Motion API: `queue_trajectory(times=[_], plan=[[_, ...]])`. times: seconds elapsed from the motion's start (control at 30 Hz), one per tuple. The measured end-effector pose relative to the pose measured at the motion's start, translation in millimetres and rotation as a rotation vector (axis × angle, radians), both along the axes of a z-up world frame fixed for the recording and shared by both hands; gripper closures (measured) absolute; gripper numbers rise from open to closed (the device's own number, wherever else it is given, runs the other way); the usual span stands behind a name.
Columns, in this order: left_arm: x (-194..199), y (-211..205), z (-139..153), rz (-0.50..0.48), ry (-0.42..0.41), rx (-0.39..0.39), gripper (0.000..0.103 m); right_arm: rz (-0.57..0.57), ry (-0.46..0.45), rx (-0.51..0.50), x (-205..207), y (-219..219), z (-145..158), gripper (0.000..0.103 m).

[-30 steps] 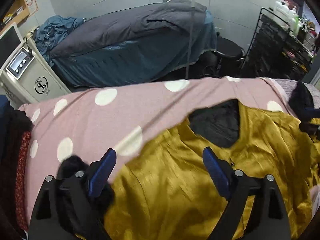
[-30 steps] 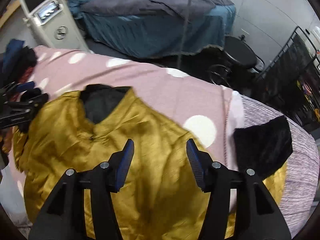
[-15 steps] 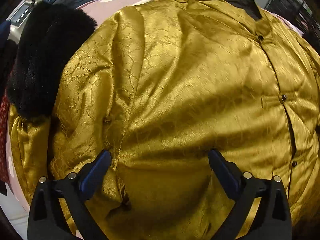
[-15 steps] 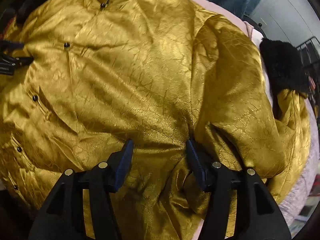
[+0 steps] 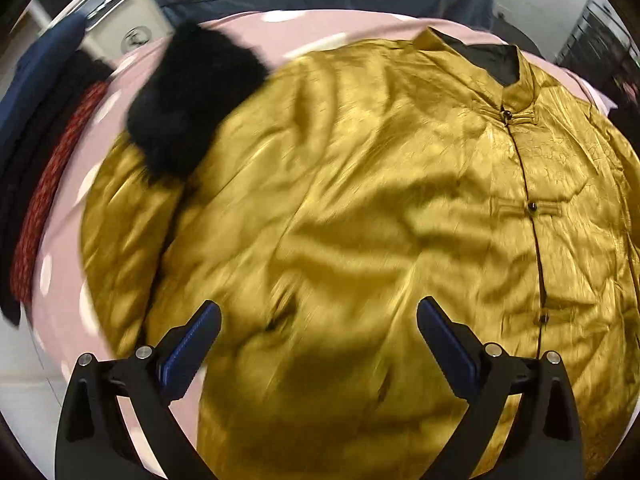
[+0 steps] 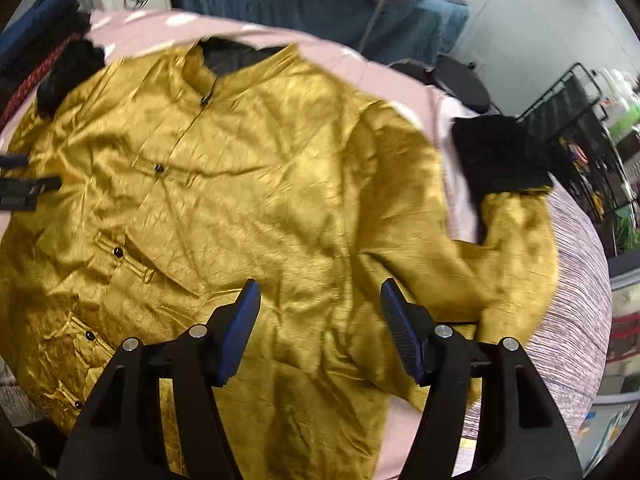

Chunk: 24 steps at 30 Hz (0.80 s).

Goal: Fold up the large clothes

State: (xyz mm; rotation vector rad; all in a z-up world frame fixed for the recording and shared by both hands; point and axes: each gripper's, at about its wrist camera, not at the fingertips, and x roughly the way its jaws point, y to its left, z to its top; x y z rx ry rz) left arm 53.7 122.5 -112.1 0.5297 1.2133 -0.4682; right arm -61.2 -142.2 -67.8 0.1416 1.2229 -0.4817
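Lying flat and buttoned, gold satin jacket (image 5: 360, 208) shows black fur cuffs (image 5: 188, 104).

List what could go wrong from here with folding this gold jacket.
1. The gold jacket looks slick and already wrinkled, so a pinch may slide off or catch only the top layer.
2. The black fur cuff lies bent back over its sleeve, and the other cuff sticks out sideways; a fold now could trap them unevenly.
3. The left tool is wide open; the right tool, still opening, holds nothing. Uneven grabs could skew the button line.
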Motion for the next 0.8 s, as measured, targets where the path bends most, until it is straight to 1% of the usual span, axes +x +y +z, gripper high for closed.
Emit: queue_trajectory(times=[0.07,0.13,0.2,0.23,0.3,0.37,0.43,0.47,0.53,0.6,0.63,0.67,0.7,0.73,0.77,0.8], plan=[[-7,26,5,0.059,0.004,0.001,0.007,-0.042,-0.003,-0.038,-8,-16,8,0.040],[-12,50,7,0.113,0.029,-0.004,0.007,-0.090,0.014,-0.074,-9,-40,6,0.040],[-17,71,9,0.166,0.048,-0.005,0.007,-0.171,0.032,-0.095,-14,-67,8,0.040],[-12,82,13,0.183,0.051,-0.005,0.007,-0.207,0.032,-0.094,-15,-83,5,0.040],[-20,96,17,0.203,0.049,0.005,0.007,-0.288,0.037,-0.099,-15,-114,3,0.040],[-27,106,21,0.213,0.050,0.007,0.007,-0.331,0.057,-0.113,-14,-137,4,0.040],[-31,110,28,0.220,0.046,0.001,0.007,-0.339,0.072,-0.138,0,-157,-2,0.040],[-28,102,31,0.219,0.047,-0.001,0.007,-0.332,0.083,-0.147,1,-161,-4,0.040],[-37,95,35,0.214,0.046,-0.005,0.007,-0.313,0.115,-0.164,12,-168,-11,0.040],[-41,80,37,0.201,0.042,-0.012,0.007,-0.270,0.173,-0.183,22,-170,-27,0.040],[-43,77,39,0.195,0.042,-0.016,0.007,-0.260,0.196,-0.181,23,-171,-32,0.048],[-47,73,40,0.187,0.045,-0.021,0.007,-0.253,0.224,-0.164,22,-174,-41,0.068],[-49,66,42,0.174,0.047,-0.027,0.007,-0.256,0.227,-0.145,19,-178,-44,0.076],[-52,60,44,0.160,0.044,-0.031,0.007,-0.269,0.206,-0.130,13,-181,-41,0.087],[-56,55,46,0.142,0.038,-0.033,0.007,-0.301,0.144,-0.115,1,-185,-30,0.092],[-59,48,46,0.127,0.035,-0.034,0.007,-0.334,0.092,-0.107,-11,-189,-19,0.093]])
